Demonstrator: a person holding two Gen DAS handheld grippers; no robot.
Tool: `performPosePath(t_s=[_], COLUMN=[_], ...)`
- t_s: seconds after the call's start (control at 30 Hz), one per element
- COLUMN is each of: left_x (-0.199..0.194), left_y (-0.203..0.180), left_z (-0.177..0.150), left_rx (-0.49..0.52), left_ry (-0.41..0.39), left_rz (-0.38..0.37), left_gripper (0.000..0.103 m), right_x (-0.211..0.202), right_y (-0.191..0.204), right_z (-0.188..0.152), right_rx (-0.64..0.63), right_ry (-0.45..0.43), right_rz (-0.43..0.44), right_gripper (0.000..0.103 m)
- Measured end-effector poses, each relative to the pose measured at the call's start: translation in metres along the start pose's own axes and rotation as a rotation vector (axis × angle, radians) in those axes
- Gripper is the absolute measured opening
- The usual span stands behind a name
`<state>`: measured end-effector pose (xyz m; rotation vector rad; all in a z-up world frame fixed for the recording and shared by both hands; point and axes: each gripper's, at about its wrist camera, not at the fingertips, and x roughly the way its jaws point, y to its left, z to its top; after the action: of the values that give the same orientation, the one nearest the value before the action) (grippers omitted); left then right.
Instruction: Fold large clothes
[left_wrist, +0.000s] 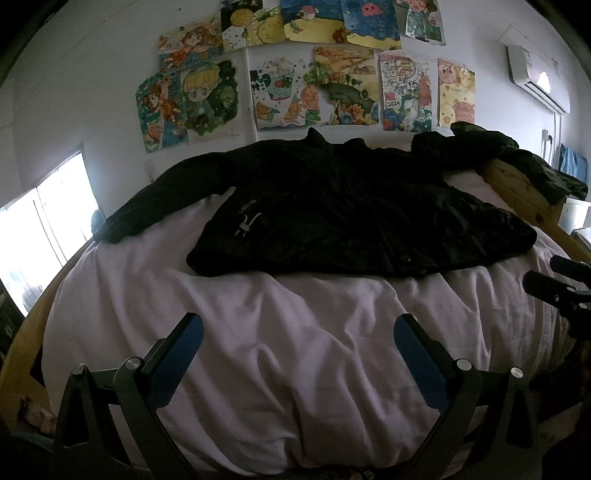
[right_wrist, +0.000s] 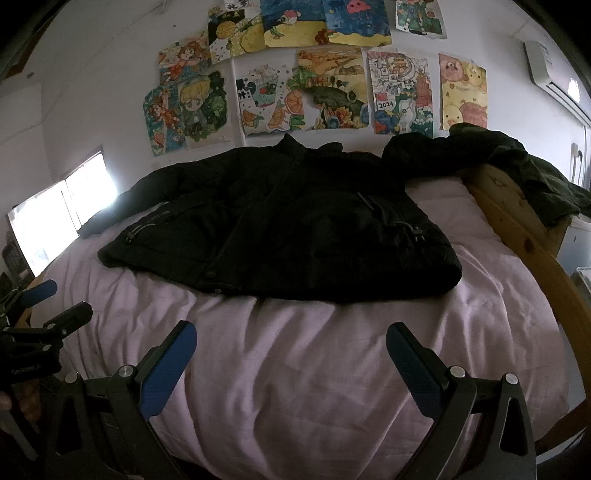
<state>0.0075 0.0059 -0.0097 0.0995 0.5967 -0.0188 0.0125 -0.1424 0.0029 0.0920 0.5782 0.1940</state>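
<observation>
Two hand-held grippers, the left hand-held gripper (left_wrist: 298, 328) and the right hand-held gripper (right_wrist: 291, 338), hover with jaws spread wide, gripping nothing. The black jacket (left_wrist: 332, 210) lies flat on the bed's pink sheet (left_wrist: 295, 350), well beyond both.

Bare pink sheet (left_wrist: 295, 350) on the near half of the bed gives open passage; the black jacket (left_wrist: 351, 210) covers the far half. A wooden bed rail (right_wrist: 517, 229) bounds the right side; another dark garment (right_wrist: 517, 158) drapes over its far end.

left wrist: bed foot, facing wall | right wrist: same, rightward | shared: jacket (left_wrist: 332, 206)
</observation>
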Motion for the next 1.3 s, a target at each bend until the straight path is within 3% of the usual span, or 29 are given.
performPosePath(t_s=[1.3], left_x=[-0.0004], left_y=[-0.0008], left_z=[0.0010], left_rx=[0.001], left_ry=[0.003], left_rz=[0.000], left_gripper=[0.101], right_x=[0.0037], right_y=[-0.0016], right_z=[-0.0057], right_rx=[0.008], right_ry=[0.002], right_rz=[0.004], right_gripper=[0.103])
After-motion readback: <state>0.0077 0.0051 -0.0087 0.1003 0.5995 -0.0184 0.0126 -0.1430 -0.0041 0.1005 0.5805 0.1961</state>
